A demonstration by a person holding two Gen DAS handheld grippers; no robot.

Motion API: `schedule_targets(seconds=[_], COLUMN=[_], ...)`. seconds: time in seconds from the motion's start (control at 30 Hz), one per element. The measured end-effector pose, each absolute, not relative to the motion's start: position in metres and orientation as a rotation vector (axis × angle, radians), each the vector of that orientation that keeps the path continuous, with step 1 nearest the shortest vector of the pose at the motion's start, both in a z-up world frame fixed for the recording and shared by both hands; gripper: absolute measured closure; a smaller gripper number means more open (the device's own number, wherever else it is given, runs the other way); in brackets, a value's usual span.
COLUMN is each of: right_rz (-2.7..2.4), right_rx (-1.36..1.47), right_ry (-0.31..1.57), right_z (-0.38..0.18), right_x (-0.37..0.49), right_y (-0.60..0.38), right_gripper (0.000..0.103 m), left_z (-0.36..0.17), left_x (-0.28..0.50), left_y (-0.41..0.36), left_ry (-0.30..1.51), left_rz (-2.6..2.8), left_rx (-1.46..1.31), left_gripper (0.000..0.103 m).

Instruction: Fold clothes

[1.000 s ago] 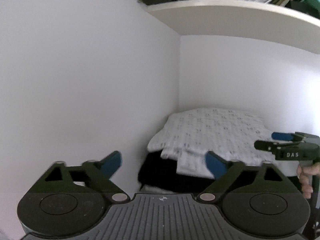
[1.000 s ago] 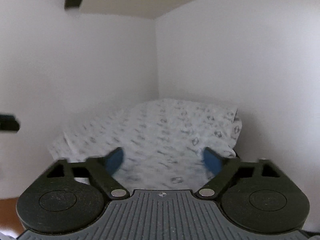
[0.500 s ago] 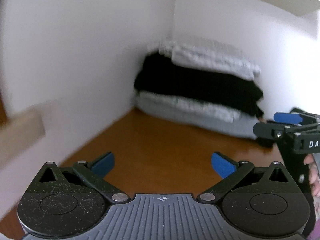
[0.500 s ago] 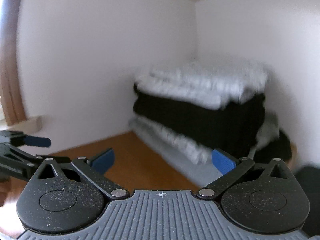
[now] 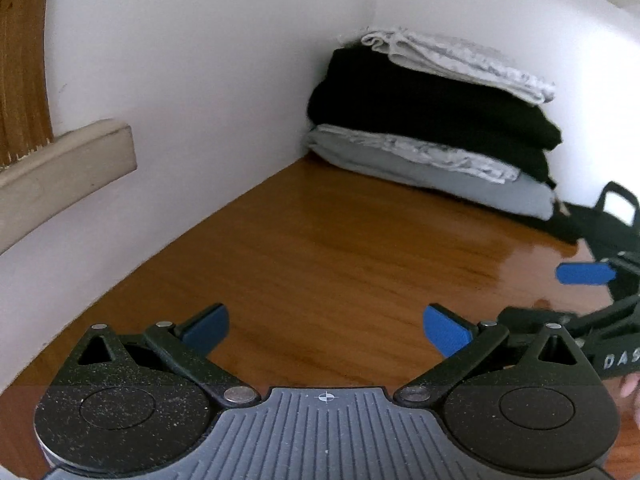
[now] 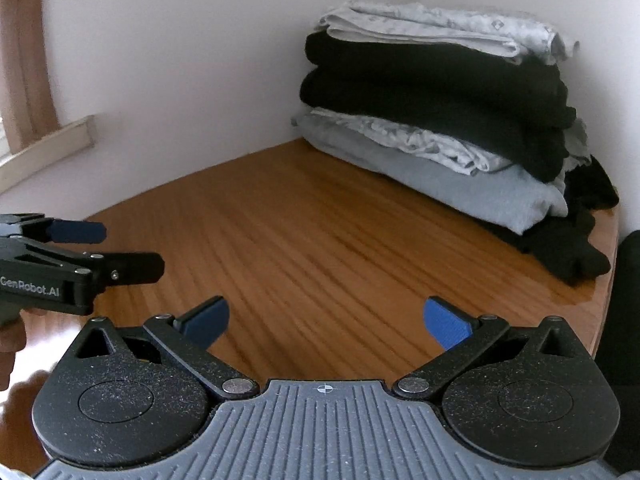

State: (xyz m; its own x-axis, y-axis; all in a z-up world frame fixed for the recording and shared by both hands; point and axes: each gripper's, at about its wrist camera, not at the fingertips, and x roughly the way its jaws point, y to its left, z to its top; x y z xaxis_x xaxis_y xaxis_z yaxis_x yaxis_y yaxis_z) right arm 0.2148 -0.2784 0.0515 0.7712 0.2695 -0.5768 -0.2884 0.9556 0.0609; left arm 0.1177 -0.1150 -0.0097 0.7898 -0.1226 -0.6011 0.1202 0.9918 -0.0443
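Several folded garments make up the stack (image 6: 440,104) ahead of my right gripper (image 6: 326,318) and off to its right, pushed into the corner where the two white walls (image 6: 180,40) meet, I judge to keep the wooden table (image 6: 320,240) free for folding. Beyond the stack's right end a dark, unfolded piece (image 6: 568,248) lies loose, likely my next one. Both claws stand wide and hold nothing, the left gripper (image 5: 326,326) alongside, both angled down over bare wood.
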Motion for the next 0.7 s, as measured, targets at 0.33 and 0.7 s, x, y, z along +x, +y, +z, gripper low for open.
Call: schedule_targets(seconds=[0.33,0.7], right_rz=[0.138,0.082], right_rx=[0.058,-0.002], right_ry=[0.657,0.677], right_z=[0.044,0.043], right_x=[0.221,0.217], right_y=[-0.279,-0.261], right_gripper=[0.000,0.000], left_z=[-0.019,-0.020], left_x=[0.122,0.125], left_y=[-0.119,-0.121], left_ry=[0.703,0.707], left_rz=[-0.124,-0.125], left_rx=[0.054,0.070], left_gripper=[0.000,0.000])
